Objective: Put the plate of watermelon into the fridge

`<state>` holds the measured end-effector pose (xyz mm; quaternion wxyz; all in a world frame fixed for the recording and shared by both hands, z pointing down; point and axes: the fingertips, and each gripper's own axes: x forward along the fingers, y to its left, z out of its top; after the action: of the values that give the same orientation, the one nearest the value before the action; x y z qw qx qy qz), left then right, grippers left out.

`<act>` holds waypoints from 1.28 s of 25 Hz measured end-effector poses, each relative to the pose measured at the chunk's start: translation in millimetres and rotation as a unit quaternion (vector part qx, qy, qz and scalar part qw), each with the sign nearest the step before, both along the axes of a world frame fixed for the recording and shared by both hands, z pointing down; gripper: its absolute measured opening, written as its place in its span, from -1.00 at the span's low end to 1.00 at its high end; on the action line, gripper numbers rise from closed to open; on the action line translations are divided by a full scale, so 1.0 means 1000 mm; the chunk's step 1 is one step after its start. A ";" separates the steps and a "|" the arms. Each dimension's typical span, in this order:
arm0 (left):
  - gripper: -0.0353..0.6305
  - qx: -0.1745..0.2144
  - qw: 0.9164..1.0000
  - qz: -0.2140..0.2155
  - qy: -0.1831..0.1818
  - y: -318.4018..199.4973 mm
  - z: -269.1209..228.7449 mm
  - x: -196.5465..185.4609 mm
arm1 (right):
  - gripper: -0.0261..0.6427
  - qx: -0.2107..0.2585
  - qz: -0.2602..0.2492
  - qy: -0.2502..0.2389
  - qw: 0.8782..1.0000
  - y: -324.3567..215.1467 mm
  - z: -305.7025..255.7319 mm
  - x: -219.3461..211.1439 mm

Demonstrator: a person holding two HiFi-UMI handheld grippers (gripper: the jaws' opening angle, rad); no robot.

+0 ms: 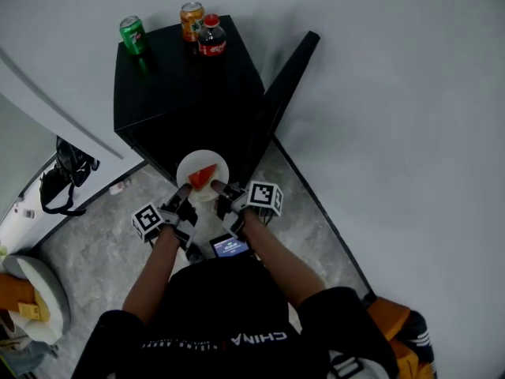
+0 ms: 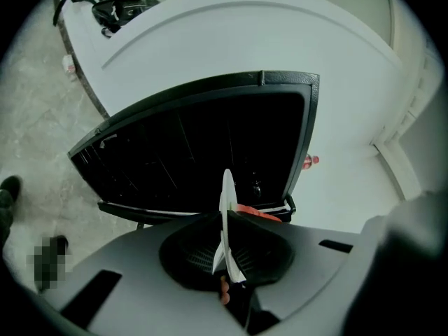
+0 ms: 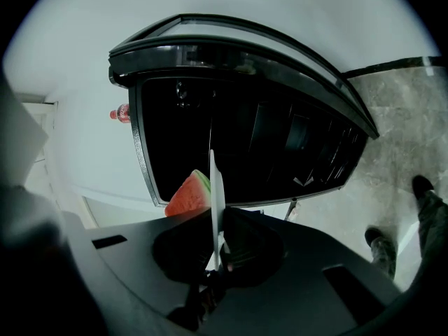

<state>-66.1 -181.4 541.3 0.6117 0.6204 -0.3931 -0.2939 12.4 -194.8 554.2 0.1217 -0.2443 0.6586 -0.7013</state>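
1. Firmly clamped, the left gripper (image 2: pixel 227 257) has both jaws pressed on the rim of the white plate (image 2: pixel 227 208), which its own view shows edge-on between them.
2. Likewise, the right gripper (image 3: pixel 217 247) is closed on the opposite rim of that plate, the thin white edge rising straight up from between its jaws.
3. Between the two grippers the plate is carried roughly level, as the head view shows, with the left gripper at its lower left and the right gripper at its lower right.
4. On the plate lies one watermelon slice (image 1: pixel 203 176), red flesh with a green rind, near the middle.
5. Just beyond the plate stands the small black fridge (image 1: pixel 177 93), its door (image 1: pixel 284 85) swung open to the right in the head view and its inside dark.
6. Plate and slice are held right before the fridge's opening; whether the far rim has crossed into it I cannot tell.
7. On the fridge top, well apart from the plate, stand a green can (image 1: pixel 132 35), an orange can (image 1: pixel 191 20) and a cola bottle (image 1: pixel 211 38), the last two touching or nearly so.
8. Left of the fridge, a black bag (image 1: pixel 67 176) rests on the grey marbled floor (image 1: pixel 102 247).
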 end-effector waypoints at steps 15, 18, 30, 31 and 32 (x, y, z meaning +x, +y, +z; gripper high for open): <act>-0.83 -0.068 0.997 -0.045 0.010 -0.010 0.021 -0.019 | -0.83 -0.012 -0.004 0.019 1.000 -0.011 0.004 -0.013; -0.83 -0.068 0.996 -0.054 0.011 -0.016 0.017 -0.019 | -0.83 -0.015 -0.001 0.014 1.000 -0.012 0.004 -0.016; -0.83 -0.078 0.992 -0.098 -0.003 -0.043 0.027 -0.021 | -0.72 -0.053 0.027 -0.004 0.998 -0.021 0.015 -0.026; -0.83 -0.079 0.992 -0.100 -0.003 -0.044 0.028 -0.019 | -0.72 -0.056 0.028 -0.004 0.998 -0.023 0.016 -0.028; -0.83 -0.079 0.992 -0.100 -0.003 -0.046 0.029 -0.018 | -0.75 -0.058 0.030 -0.004 0.998 -0.024 0.017 -0.029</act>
<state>-84.0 -227.5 570.7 0.6248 0.5286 -0.4772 -0.3201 -16.6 -219.3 571.5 0.1309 -0.2682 0.6090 -0.7349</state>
